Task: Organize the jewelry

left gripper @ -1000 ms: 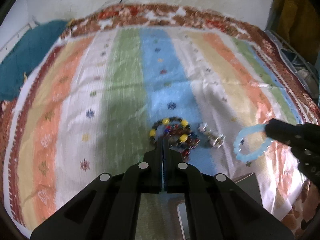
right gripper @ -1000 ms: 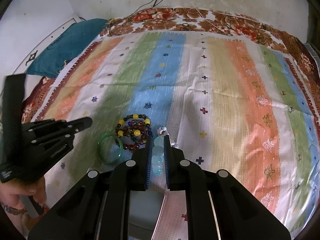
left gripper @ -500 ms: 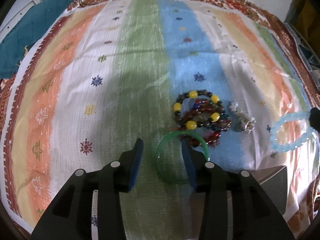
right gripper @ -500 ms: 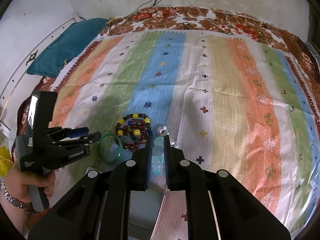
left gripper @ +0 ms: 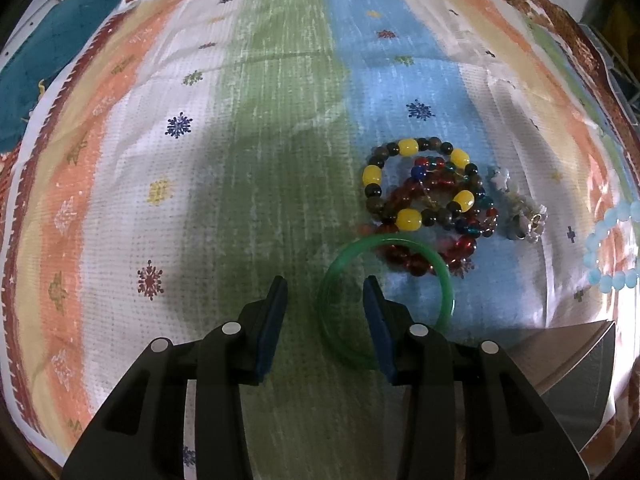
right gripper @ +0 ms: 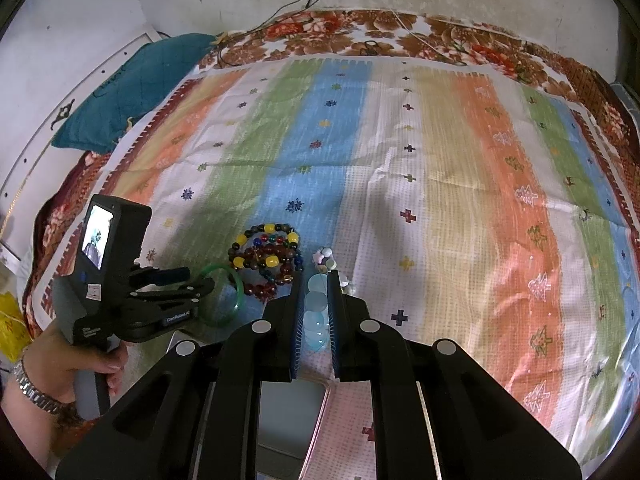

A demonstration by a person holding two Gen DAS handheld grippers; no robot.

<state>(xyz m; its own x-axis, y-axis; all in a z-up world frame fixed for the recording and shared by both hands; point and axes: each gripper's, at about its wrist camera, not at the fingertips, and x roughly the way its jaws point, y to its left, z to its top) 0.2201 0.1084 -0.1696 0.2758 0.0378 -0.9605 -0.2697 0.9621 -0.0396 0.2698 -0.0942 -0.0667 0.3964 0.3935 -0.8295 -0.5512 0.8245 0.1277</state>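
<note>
The left gripper (left gripper: 325,300) hangs low over the striped cloth (left gripper: 256,128) with its jaws spread wide, and the green bangle (left gripper: 446,280) lies flat right at its tips. What matters is how the ring sits against those jaws: the bangle's left edge falls in the gap between the two pads, while the right finger (left gripper: 378,324) stands inside the ring, over its hollow. So the band's near-left arc runs between the pads, and closing from here would, I think, pinch that arc rather than the whole ring. The bangle's bulk lies ahead and to the gripper's right, its far rim touching or overlapping the heap of beaded bracelets (left gripper: 424,188), dark and yellow beads over red ones, so a careless lift might drag a strand along. A small silvery trinket (left gripper: 524,216) sits just beside that heap. The right gripper (right gripper: 313,312) is narrowed onto a pale blue bracelet (right gripper: 314,320), held above the cloth near a grey box (left gripper: 576,364) at the near edge; in the left camera the same bracelet (left gripper: 608,252) hangs at far right. The left gripper is plainly the nearer one to the bangle.
</note>
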